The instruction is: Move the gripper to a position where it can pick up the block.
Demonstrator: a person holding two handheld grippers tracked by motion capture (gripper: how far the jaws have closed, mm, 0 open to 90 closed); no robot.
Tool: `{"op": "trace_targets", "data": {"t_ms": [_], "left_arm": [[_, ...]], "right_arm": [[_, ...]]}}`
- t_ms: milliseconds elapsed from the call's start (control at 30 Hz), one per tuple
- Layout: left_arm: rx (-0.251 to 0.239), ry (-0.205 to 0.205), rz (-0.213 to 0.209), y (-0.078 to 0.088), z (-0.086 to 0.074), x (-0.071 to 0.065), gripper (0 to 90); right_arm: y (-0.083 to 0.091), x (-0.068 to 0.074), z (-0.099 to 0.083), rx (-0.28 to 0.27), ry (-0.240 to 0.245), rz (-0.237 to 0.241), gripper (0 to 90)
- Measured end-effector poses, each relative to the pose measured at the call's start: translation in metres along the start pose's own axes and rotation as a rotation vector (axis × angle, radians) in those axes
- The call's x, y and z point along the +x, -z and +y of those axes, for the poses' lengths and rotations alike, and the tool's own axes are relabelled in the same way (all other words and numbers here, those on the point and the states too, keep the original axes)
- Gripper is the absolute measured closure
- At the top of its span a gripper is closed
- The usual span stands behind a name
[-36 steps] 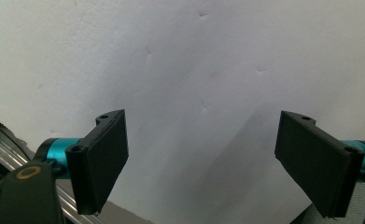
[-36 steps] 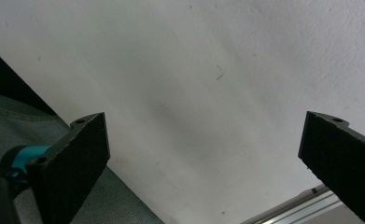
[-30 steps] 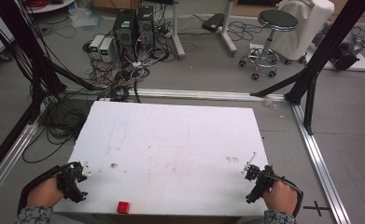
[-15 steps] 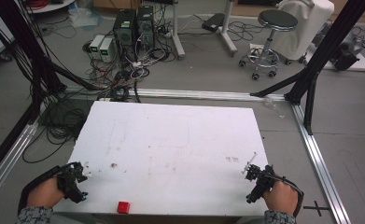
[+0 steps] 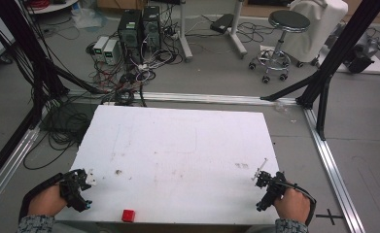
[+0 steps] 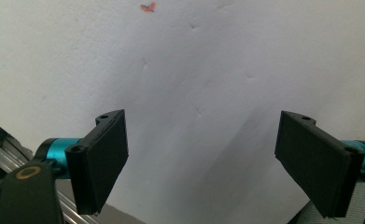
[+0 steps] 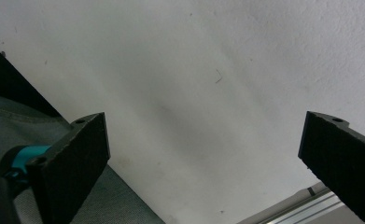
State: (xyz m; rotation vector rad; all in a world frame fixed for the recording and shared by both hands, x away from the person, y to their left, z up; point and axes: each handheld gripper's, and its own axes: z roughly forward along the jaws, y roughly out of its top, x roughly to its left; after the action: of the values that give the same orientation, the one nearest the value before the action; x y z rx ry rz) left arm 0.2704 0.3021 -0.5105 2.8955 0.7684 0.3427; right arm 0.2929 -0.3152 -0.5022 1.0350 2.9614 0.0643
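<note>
A white table [image 5: 178, 155] lies in front of me in the high view. My left gripper [image 5: 78, 187] rests at its near left corner, held by a hand. In the left gripper view its two black jaws stand wide apart over bare white surface [image 6: 199, 93], so the left gripper [image 6: 201, 158] is open and holds nothing. At the near right edge sits my right gripper [image 5: 267, 187]. The right gripper view shows the right gripper [image 7: 203, 163] open too, with nothing between the jaws. A small red block [image 5: 128, 215] lies at the table's front edge, right of the left gripper.
Aluminium rails [image 5: 328, 155] run along the floor beside the table. Black frame posts [image 5: 333, 53], a stool [image 5: 282, 29], computer boxes [image 5: 139, 24] and tangled cables [image 5: 124, 82] stand beyond the far edge. Faint marks [image 5: 117, 171] dot the tabletop.
</note>
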Motion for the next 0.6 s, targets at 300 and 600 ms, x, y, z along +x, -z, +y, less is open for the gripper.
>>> {"op": "trace_targets", "data": {"t_ms": [300,600], "left_arm": [[-0.014,-0.060,0.006,0.005,0.006,-0.005,17.5],[-0.021,-0.132,0.007,0.008,0.016,-0.014,17.3]], "right_arm": [[0.002,0.000,0.000,-0.001,0.001,-0.003,1.1],[0.003,-0.001,-0.001,-0.013,-0.003,0.001,1.1]]}}
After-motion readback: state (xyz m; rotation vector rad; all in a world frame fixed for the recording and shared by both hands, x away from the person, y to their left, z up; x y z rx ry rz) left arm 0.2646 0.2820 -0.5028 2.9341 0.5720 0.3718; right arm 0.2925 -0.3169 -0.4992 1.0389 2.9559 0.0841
